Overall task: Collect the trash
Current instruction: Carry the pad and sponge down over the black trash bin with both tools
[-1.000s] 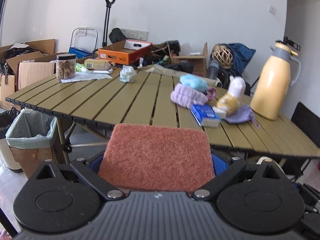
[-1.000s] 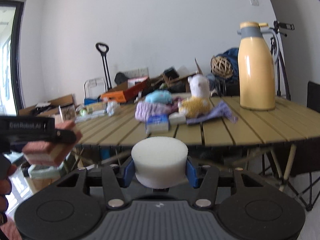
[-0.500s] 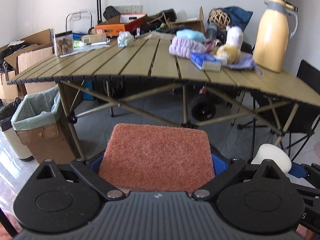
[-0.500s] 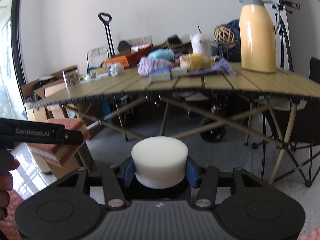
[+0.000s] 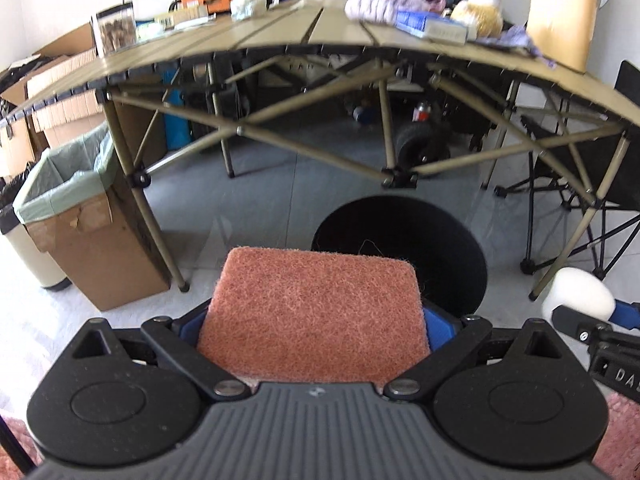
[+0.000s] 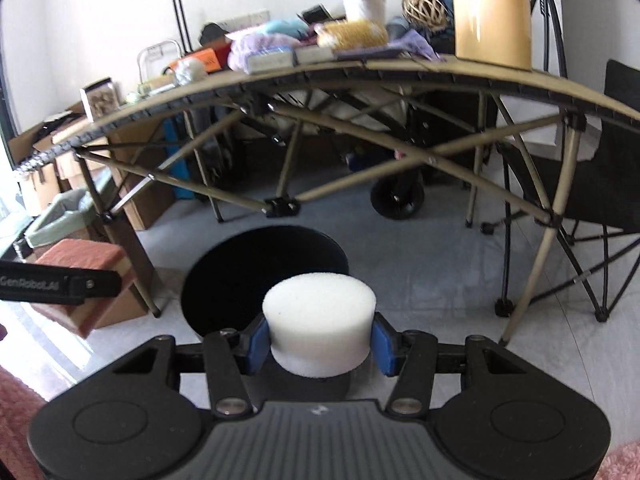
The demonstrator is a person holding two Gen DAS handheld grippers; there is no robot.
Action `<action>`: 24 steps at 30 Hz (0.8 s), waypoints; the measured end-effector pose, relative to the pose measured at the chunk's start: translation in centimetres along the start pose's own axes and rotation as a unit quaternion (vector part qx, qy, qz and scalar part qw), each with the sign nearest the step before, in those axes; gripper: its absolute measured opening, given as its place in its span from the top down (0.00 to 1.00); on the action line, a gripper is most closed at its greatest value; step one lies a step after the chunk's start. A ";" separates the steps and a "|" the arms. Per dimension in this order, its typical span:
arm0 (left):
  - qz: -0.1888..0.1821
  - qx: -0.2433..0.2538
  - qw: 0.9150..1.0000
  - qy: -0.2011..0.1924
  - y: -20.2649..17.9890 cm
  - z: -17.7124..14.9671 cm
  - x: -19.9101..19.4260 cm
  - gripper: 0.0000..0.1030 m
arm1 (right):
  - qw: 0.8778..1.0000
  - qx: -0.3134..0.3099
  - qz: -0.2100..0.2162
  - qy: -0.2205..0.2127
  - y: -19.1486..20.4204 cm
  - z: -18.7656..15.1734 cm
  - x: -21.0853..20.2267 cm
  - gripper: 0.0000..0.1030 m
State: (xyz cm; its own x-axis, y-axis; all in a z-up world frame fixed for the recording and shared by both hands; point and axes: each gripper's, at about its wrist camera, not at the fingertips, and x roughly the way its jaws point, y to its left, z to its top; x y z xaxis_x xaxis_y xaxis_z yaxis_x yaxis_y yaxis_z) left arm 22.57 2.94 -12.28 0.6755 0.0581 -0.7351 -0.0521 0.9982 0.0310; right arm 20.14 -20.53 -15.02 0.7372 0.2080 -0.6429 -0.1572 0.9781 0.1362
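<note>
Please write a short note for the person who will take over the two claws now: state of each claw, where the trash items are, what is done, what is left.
Left claw: shut on the red scouring pad.
Right claw: shut on the white foam cylinder.
Both are below the folding table, just short of the black round bin on the floor.
Done: both items picked up and brought to the bin.
Left: move each over the opening and release. A cardboard box with a green liner stands further left.
</note>
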 end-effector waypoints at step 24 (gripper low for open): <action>0.023 0.010 0.994 0.110 -0.2 -0.8 5.7 0.03 | 0.997 0.040 -0.052 0.038 -3.6 -0.1 4.5 0.51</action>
State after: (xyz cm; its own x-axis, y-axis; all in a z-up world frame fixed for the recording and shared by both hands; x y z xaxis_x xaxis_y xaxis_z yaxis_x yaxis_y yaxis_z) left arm 25.84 3.10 -17.01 0.4951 0.1009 -0.8630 -0.0636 0.9948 0.0798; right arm 23.97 -23.11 -18.49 0.6939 0.1087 -0.7118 -0.0277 0.9918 0.1245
